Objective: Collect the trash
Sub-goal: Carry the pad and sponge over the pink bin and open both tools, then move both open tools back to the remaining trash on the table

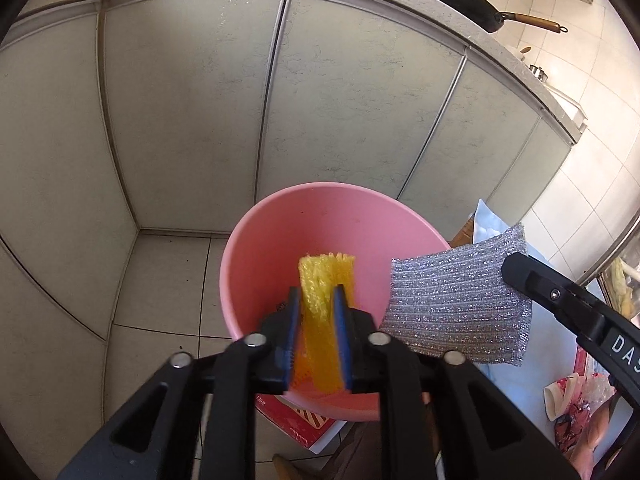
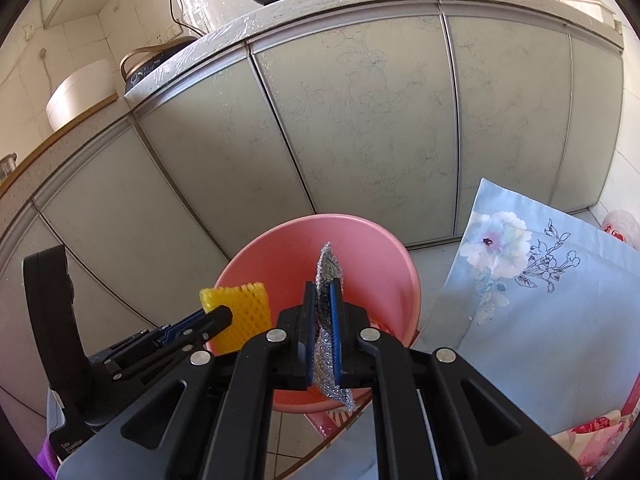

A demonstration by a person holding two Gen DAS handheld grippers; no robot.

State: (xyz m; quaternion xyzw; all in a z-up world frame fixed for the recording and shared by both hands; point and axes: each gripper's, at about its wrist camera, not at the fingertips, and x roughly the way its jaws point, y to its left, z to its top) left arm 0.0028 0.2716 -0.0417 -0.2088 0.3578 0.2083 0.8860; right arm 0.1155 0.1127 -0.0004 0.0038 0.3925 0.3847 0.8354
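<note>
The left gripper [image 1: 316,300] is clenched on a yellow foam net [image 1: 326,280], held just above the open mouth of the pink bin [image 1: 280,232], and the right gripper [image 2: 324,292] is clenched on a silver scrub pad [image 2: 328,264], also over the bin. The left wrist view shows the flat face of the pad [image 1: 452,300] w/ its glittering stripes, beside the bin rim; in the right wrist view the same pad is seen only edge-on between the blue pads. The right view gives the net [image 2: 240,312] from the side, pinched by the left gripper [image 2: 212,314] at the bin's [image 2: 280,248] left rim. Only the right view shows the blue flowered cloth [image 2: 532,292] and the white round appliance [image 2: 76,92] on the counter; a black pan [image 1: 464,4] w/ wooden handle shows in both. Writing: white letters "DA" plus part of a third letter on the right gripper body in the left view; small white text on the left gripper body in the right view is too small to read. A red printed sheet [image 1: 300,420] lies under the bin, its print not legible.
</note>
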